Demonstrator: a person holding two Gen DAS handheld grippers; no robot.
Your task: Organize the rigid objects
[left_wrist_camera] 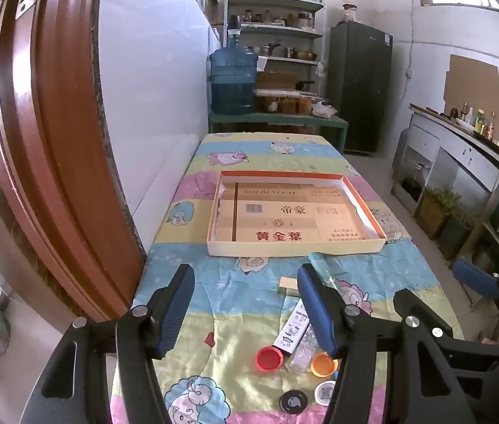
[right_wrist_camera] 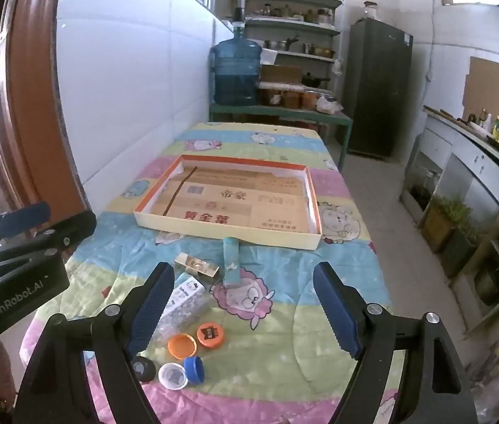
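Note:
A shallow cardboard tray with an orange rim lies on the cartoon-print cloth, nothing in it. In front of it lie small items: a gold box, a teal packet, a white printed box, a clear packet, and several bottle caps, among them red, orange, blue, black and white. My left gripper is open above the cloth, empty. My right gripper is open, empty.
The table stands against a white wall with a brown door frame at the left. Beyond it are a water jug, shelves and a dark cabinet. A counter runs along the right.

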